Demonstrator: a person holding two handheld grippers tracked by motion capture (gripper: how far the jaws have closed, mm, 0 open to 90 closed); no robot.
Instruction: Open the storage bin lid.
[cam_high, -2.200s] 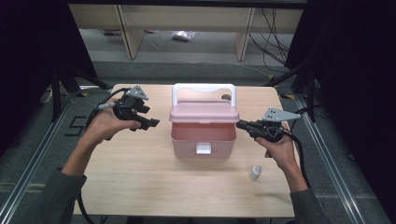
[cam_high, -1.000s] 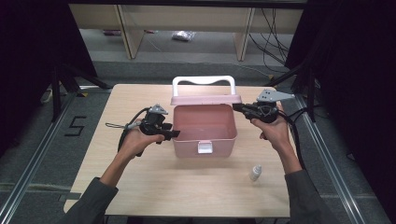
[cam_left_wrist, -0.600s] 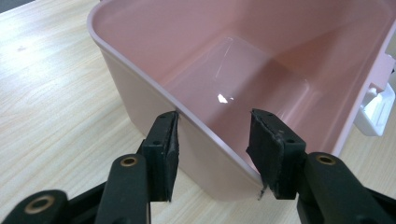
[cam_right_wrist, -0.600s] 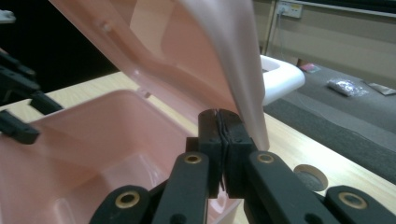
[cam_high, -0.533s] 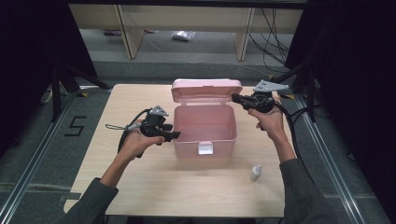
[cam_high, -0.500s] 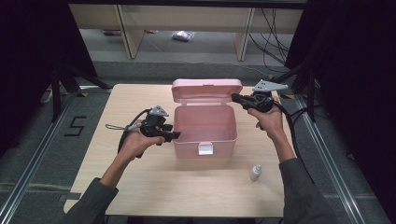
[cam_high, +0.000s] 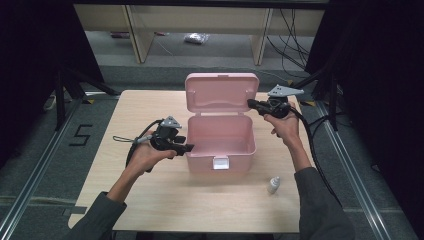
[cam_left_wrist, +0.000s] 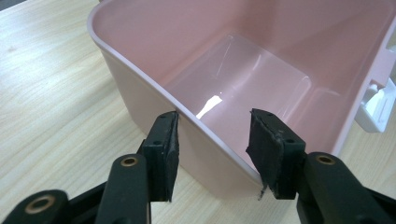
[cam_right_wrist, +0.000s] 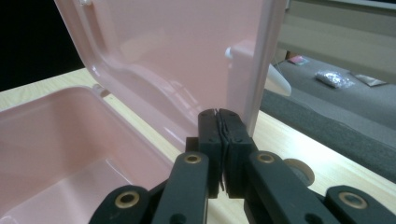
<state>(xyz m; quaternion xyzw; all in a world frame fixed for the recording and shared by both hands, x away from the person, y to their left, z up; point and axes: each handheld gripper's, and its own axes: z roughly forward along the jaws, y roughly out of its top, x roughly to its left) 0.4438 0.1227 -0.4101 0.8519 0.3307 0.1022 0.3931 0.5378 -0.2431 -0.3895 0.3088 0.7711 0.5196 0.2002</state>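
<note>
A pink box (cam_high: 235, 161) stands open mid-table, its lid (cam_high: 220, 92) swung upright at the back. My left gripper (cam_high: 190, 147) is at the box's near-left corner. In the left gripper view its jaws (cam_left_wrist: 215, 140) straddle the box wall (cam_left_wrist: 135, 100), one pad outside and one inside, both touching the rim. My right gripper (cam_high: 251, 104) is at the lid's right edge. The right gripper view shows this gripper (cam_right_wrist: 219, 116) shut with nothing between its pads, its tips against the lid (cam_right_wrist: 177, 51) above the empty box (cam_right_wrist: 56, 135).
A small white bottle (cam_high: 273, 185) lies on the table to the front right of the box. The box's white latch (cam_high: 220, 163) hangs on its front wall. Dark stands and cables flank the table, with shelving behind.
The lid has swung from partly raised to upright, and my right gripper has moved back with it. The left gripper has stayed at the box's corner.
</note>
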